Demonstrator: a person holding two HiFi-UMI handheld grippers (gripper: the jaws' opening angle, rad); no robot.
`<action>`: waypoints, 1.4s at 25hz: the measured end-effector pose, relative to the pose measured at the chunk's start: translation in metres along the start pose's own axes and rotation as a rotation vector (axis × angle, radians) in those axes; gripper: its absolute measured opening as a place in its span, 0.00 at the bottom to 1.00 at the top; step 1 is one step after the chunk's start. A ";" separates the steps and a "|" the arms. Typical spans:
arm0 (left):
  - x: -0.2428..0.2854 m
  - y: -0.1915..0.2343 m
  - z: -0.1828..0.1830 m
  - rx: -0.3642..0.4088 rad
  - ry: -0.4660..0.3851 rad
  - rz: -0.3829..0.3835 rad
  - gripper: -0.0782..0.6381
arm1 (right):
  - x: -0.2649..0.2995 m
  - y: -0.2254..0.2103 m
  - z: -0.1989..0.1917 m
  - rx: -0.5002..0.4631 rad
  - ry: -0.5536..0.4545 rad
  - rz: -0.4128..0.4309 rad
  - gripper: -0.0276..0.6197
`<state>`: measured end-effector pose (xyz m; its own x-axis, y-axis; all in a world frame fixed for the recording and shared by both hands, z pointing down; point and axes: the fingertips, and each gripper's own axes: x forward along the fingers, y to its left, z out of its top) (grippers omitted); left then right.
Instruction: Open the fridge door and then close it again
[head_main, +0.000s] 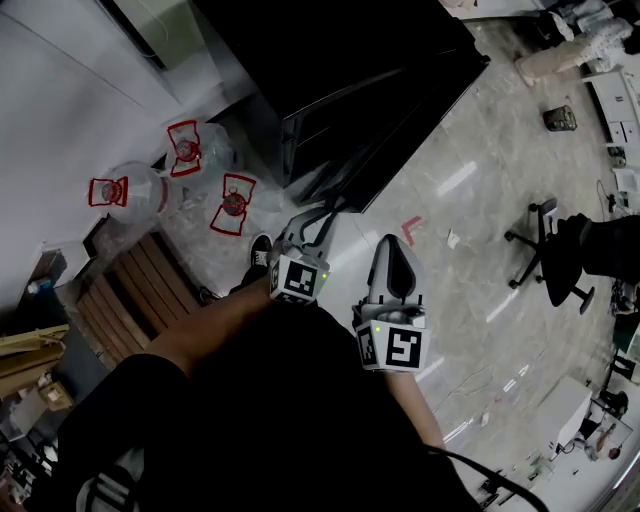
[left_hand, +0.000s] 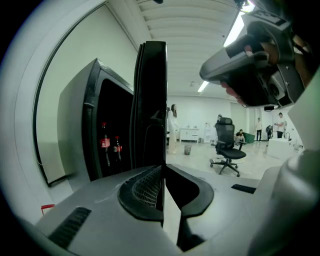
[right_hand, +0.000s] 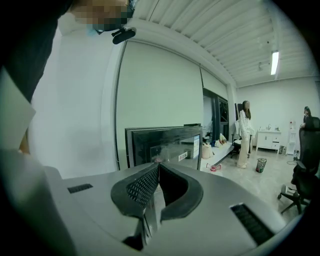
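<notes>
1. Forward and low, both grippers are held out in front of the person's dark shirt in the head view, on bare forearms bent at the elbow. The left gripper (head_main: 318, 218) reaches a little farther than the right gripper (head_main: 391, 243).
2. Each carries a white cube with black square markers at its rear, the left one (head_main: 300, 280) tilted and the right one (head_main: 392, 348) facing up.
3. In the left gripper view the left gripper (left_hand: 162, 169) has its jaws pressed tip to tip with nothing between them. One pad (left_hand: 146, 187) is black and finely gridded, and the shell around it is smooth grey plastic.
4. The right gripper (right_hand: 158, 165) is likewise clenched on nothing, with the same curved black jaws and meshed pad (right_hand: 141, 186).
5. The fridge (left_hand: 82, 125) is a tall, glossy black cabinet standing against a pale wall, ahead of the left gripper's tips. Its door (left_hand: 151, 100) is swung open and seen edge-on as a thick dark slab directly beyond the tips.
6. Two dark bottles with red labels (left_hand: 105, 142) stand inside.
7. From above, the fridge (head_main: 330, 70) is a black block on a shiny, marbled pale floor (head_main: 470, 200).
8. Clear water jugs with red handles (head_main: 135, 190) sit beside a slatted wooden pallet (head_main: 140, 290), and a black office chair (head_main: 545, 250) stands well apart.
</notes>
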<state>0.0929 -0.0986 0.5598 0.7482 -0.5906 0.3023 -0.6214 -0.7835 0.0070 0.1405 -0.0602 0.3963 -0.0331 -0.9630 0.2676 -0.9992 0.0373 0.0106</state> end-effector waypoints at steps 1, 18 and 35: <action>0.000 -0.011 0.001 -0.010 0.006 0.011 0.15 | -0.006 -0.004 0.000 -0.006 -0.004 -0.011 0.07; 0.020 -0.094 0.006 -0.019 -0.005 0.229 0.16 | -0.093 -0.099 -0.032 0.043 -0.006 -0.125 0.07; 0.026 -0.113 0.011 -0.013 0.009 0.214 0.14 | -0.108 -0.121 -0.039 0.082 -0.025 -0.119 0.07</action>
<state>0.1848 -0.0276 0.5562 0.5968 -0.7416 0.3063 -0.7688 -0.6378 -0.0460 0.2662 0.0496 0.4042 0.0862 -0.9657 0.2451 -0.9944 -0.0986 -0.0387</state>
